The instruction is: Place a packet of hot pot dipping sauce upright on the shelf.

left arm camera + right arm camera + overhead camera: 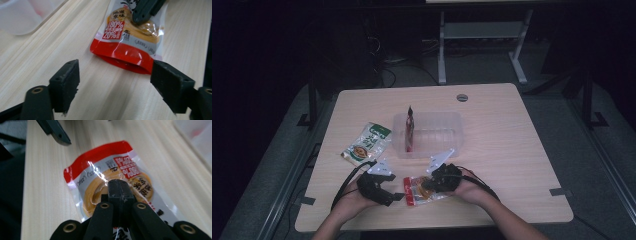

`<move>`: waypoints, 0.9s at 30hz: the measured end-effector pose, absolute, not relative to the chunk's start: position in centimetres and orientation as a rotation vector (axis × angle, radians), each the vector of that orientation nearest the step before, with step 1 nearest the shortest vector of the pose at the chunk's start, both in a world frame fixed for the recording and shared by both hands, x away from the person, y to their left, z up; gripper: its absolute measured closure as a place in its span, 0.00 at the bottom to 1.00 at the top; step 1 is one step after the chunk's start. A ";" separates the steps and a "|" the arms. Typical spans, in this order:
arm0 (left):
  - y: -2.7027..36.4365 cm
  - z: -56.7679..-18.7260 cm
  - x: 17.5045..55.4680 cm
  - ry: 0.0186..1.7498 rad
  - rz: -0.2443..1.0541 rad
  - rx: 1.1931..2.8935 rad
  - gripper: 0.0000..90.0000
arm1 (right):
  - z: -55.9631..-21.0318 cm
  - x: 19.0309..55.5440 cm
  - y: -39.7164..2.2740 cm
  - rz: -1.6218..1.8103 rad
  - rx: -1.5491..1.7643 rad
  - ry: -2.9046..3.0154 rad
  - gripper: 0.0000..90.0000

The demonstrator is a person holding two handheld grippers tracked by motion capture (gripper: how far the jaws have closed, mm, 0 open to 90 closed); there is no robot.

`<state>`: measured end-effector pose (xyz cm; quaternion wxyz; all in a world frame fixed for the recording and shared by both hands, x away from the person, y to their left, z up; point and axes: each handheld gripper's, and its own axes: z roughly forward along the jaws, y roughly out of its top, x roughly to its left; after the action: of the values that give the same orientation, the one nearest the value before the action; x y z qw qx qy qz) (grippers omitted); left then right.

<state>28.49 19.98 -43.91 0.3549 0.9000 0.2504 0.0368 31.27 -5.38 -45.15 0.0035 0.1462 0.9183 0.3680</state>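
Step in hand: right tongs (119, 188) clamped together on the red-edged snack pouch (105, 173), flat on the table (512, 150), lower centre of the high view.
Left tongs (115, 82): apart, empty, just short of the pouch's red end.
Next move, likely: lift pouch into the clear bin (437, 131) at centre.

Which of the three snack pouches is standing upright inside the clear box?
The slim red pouch stands on edge inside the clear box. The green pouch and the red-and-yellow pouch lie flat on the table.
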 end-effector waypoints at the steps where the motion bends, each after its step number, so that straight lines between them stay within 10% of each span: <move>1: 19.9 -43.8 28.4 0.657 0.083 2.315 0.30 | -44.8 31.3 -5.8 1.178 0.477 2.861 0.95; 14: 16.8 -41.5 28.8 0.558 0.048 2.289 0.99 | -42.8 30.7 -11.7 1.250 0.751 2.743 0.50; 27: 12.7 -43.2 30.4 0.529 0.016 2.376 1.00 | -43.6 28.9 -16.2 1.230 0.862 2.691 0.32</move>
<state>30.43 12.73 -43.22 0.3463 0.9157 0.2038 0.0061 28.85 -16.20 -43.62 0.0299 0.2795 0.8728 0.3989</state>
